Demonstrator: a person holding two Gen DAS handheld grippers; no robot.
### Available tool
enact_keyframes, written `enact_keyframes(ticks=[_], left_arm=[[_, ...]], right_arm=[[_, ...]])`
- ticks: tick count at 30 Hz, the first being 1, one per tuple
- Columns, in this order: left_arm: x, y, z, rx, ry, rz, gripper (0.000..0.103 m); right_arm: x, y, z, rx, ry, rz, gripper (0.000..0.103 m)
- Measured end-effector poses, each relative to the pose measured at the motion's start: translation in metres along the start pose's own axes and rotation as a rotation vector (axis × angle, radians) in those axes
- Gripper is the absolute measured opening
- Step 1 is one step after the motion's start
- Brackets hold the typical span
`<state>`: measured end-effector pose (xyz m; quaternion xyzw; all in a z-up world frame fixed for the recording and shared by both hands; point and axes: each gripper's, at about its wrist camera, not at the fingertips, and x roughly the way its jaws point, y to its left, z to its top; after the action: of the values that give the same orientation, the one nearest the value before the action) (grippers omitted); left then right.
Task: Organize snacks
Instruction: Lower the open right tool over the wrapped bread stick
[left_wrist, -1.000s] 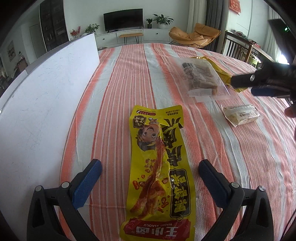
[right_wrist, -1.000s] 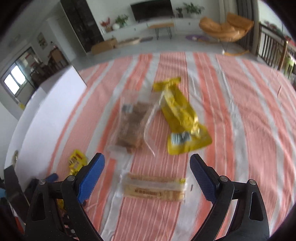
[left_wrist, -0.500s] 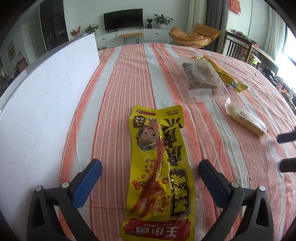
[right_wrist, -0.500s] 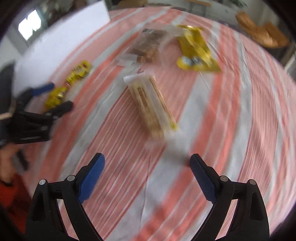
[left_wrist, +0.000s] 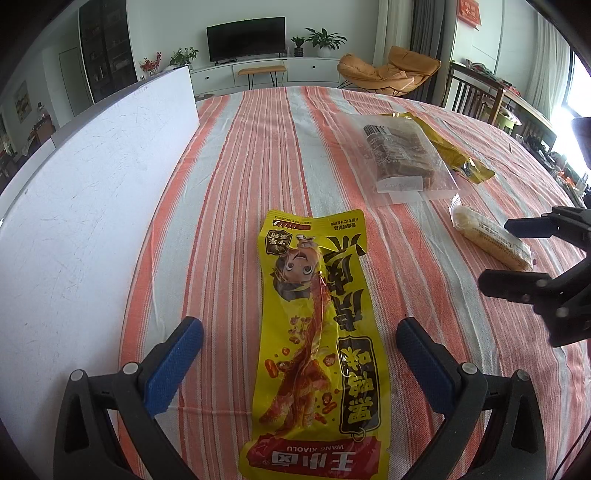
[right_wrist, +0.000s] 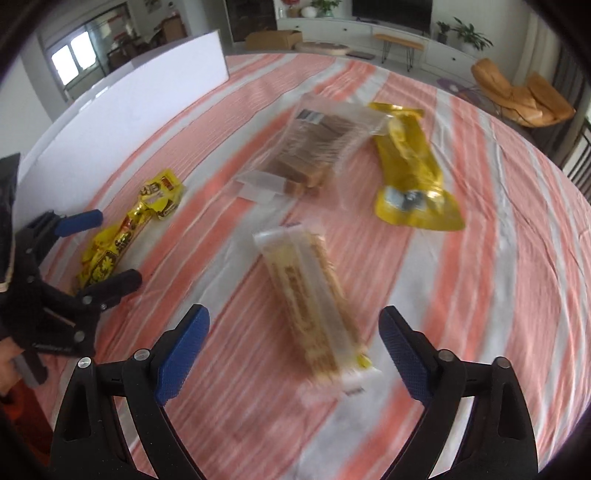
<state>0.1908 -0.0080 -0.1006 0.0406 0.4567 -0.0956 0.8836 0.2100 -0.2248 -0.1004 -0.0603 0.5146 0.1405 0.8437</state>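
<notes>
Between the wide-open, empty left tongs lies the yellow snack packet; right tongs likewise straddle the biscuit pack.

Left wrist view: low and close over the striped surface, facing the TV. Right wrist view: higher, blurry, tilted down, facing the same TV. Shared: the long yellow snack bag.

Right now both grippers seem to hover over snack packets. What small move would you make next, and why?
Probably close the left gripper on the long yellow snack packet. Its open blue pads already sit either side of the packet, which lies flat on the striped tablecloth. The right gripper is open too, with the pale cracker packet lying between its pads, but that view is blurred.
</notes>
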Motion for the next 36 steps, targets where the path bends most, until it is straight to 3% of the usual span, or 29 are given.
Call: enact_keyframes(ticks=[1, 3, 4, 5, 8, 10, 14, 15, 16, 17, 19, 25, 36], left_arm=[[0.000, 0.000, 0.000, 0.000, 0.000, 0.000, 0.103], [0.000, 0.000, 0.000, 0.000, 0.000, 0.000, 0.103], [0.000, 0.000, 0.000, 0.000, 0.000, 0.000, 0.103], [0.000, 0.001, 0.000, 0.000, 0.000, 0.000, 0.103], [-0.001, 0.000, 0.000, 0.000, 0.000, 0.000, 0.103], [0.000, -0.001, 0.000, 0.000, 0.000, 0.000, 0.103], [-0.001, 0.000, -0.001, 0.000, 0.000, 0.000, 0.103], [0.000, 0.000, 0.000, 0.000, 0.000, 0.000, 0.103], [-0.001, 0.000, -0.001, 0.000, 0.000, 0.000, 0.103], [-0.001, 0.000, 0.000, 0.000, 0.000, 0.000, 0.103], [-0.001, 0.000, -0.001, 0.000, 0.000, 0.000, 0.103], [0.000, 0.000, 0.000, 0.000, 0.000, 0.000, 0.103], [0.000, 0.000, 0.000, 0.000, 0.001, 0.000, 0.103]], right_arm=[[0.003, 0.003, -0.001, 0.007, -0.003, -0.026, 0.089], [-0.005, 0.000, -0.010, 0.053, -0.034, -0.069, 0.056], [-0.010, -0.001, -0.016, 0.081, -0.051, -0.094, 0.033], [-0.018, -0.003, -0.022, 0.124, -0.061, -0.094, 0.033], [-0.037, -0.017, -0.054, 0.294, -0.084, -0.107, 0.033], [-0.051, -0.020, -0.079, 0.401, -0.101, -0.169, 0.033], [-0.060, -0.011, -0.103, 0.442, -0.153, -0.232, 0.037], [-0.059, -0.007, -0.103, 0.423, -0.168, -0.246, 0.051], [-0.057, -0.002, -0.103, 0.405, -0.175, -0.253, 0.074], [-0.053, 0.001, -0.100, 0.390, -0.173, -0.262, 0.080], [-0.045, 0.005, -0.091, 0.358, -0.183, -0.300, 0.080], [-0.044, 0.005, -0.089, 0.355, -0.174, -0.286, 0.087], [-0.041, 0.005, -0.088, 0.352, -0.173, -0.288, 0.088]])
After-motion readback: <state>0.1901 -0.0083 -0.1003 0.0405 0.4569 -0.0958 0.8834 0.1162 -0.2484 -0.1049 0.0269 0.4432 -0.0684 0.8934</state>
